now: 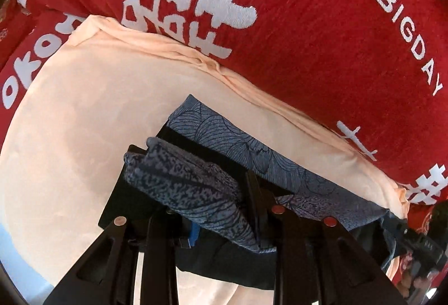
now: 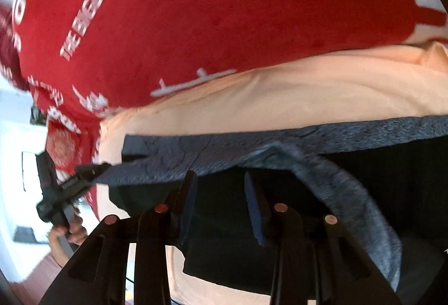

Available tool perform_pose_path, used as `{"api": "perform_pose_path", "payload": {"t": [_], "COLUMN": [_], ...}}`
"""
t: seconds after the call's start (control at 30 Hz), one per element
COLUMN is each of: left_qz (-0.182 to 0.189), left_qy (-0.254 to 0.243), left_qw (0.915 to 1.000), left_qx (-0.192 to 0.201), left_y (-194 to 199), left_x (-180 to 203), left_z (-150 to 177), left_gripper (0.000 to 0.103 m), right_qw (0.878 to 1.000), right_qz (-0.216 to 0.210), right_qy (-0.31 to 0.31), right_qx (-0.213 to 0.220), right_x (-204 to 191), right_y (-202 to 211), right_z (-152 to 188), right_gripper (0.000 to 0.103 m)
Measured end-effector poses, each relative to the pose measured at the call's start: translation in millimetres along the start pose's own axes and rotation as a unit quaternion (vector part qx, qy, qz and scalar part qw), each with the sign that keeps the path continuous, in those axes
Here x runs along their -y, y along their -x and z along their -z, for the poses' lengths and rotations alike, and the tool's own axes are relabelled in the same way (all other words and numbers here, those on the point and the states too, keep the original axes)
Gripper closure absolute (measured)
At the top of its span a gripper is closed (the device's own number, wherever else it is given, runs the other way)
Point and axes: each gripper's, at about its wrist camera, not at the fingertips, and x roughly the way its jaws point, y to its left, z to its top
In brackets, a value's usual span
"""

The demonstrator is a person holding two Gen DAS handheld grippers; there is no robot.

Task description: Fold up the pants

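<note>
Mid-fold here, and the blue patterned pants [image 1: 196, 187] are up off the peach sheet [image 1: 70, 137], not lying flat. The left hand-held gripper [image 1: 196, 193] is clenched on a bunched wad of the fabric, cloth spilling out between its jaws, and from that bunch the garment runs off to the right along the sheet toward the red blanket [image 1: 308, 25] with its white lettering.

Over on the right wrist view, the right hand-held gripper [image 2: 221, 204] stands released, jaws parted with nothing between them, and the pants [image 2: 224, 153] stretch as a taut blue band just above and beyond its tips. The far end of that band is pinched by the other gripper, with the person's hand [image 2: 67, 232] below it.

My read: 1 end is gathered and lifted, so a fold is under way but not laid down. Still to come, I'd say, is a grip for the right side, then laying it over and smoothing it flat on the bed.
</note>
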Motion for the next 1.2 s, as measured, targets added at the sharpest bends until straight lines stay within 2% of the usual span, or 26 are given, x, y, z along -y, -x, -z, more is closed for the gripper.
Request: {"api": "perform_pose_path", "payload": {"t": [0.1, 0.17, 0.23, 0.3, 0.43, 0.53, 0.63, 0.7, 0.73, 0.83, 0.87, 0.93, 0.97, 1.07, 1.2], "left_qz": [0.013, 0.028, 0.008, -0.022, -0.047, -0.077, -0.114, -0.134, -0.137, -0.155, -0.156, -0.15, -0.149, -0.134, -0.107], "left_qy": [0.002, -0.005, -0.028, -0.054, -0.066, -0.099, -0.119, -0.124, -0.132, -0.168, -0.173, -0.172, -0.172, -0.18, -0.219], "left_qw": [0.9999, 0.9994, 0.9996, 0.9982, 0.9967, 0.9921, 0.9859, 0.9827, 0.9816, 0.9727, 0.9716, 0.9718, 0.9718, 0.9718, 0.9667], "left_qx": [-0.007, -0.018, -0.005, 0.016, 0.006, -0.005, -0.028, -0.03, -0.021, -0.038, -0.043, -0.058, -0.063, -0.072, -0.078], "left_y": [6.5, 9.7, 19.0, 28.9, 17.9, -18.8, -63.1, -80.3, -79.2, -74.5, -69.9, -60.4, -56.7, -42.8, -28.8], "left_x": [-0.3, -1.9, 1.0, 4.4, 11.0, 28.0, 35.9, 33.2, 35.5, 46.7, 49.2, 54.4, 57.8, 76.8, 113.0], "left_z": [2.0, 1.8, 3.7, 7.4, 16.3, 24.8, 32.5, 38.6, 41.0, 47.9, 51.2, 60.0, 64.6, 84.6, 115.6], "left_gripper": [0.073, 0.065, 0.035, 0.024, 0.024, 0.024, 0.024, 0.022, 0.02, 0.02, 0.02, 0.021, 0.021, 0.021, 0.021], "right_qw": [1.0, 0.999, 0.999, 0.999, 0.999, 0.999, 0.997, 0.998, 0.998, 0.998, 0.998, 0.998, 0.997, 0.996, 0.992], "right_qz": [-0.005, -0.013, -0.011, -0.003, 0.002, 0.008, 0.044, 0.047, 0.044, 0.029, 0.021, 0.011, 0.009, 0.006, 0.021], "right_qy": [0.009, -0.008, -0.02, -0.025, -0.001, 0.004, 0.019, 0.004, -0.022, -0.061, -0.062, -0.059, -0.06, -0.078, -0.116], "right_qx": [-0.018, -0.03, -0.038, -0.039, -0.039, -0.051, -0.055, -0.044, -0.032, 0.008, 0.018, 0.035, 0.039, 0.034, 0.038], "right_x": [-5.1, -0.1, 7.6, 10.0, 4.9, 4.2, 12.4, 26.1, 34.5, 48.3, 48.9, 50.3, 51.7, 62.2, 79.4], "right_y": [-13.3, -23.0, -30.3, -35.3, -40.7, -52.4, -62.9, -60.6, -52.8, -19.2, -8.6, 15.1, 25.6, 46.7, 66.0], "right_z": [-1.0, -2.1, -4.4, -7.1, -11.8, -13.9, -18.3, -22.3, -24.0, -19.0, -15.1, -0.2, 10.3, 42.3, 83.4], "right_gripper": [0.064, 0.064, 0.064, 0.064, 0.064, 0.064, 0.066, 0.07, 0.07, 0.067, 0.067, 0.056, 0.054, 0.053, 0.053]}}
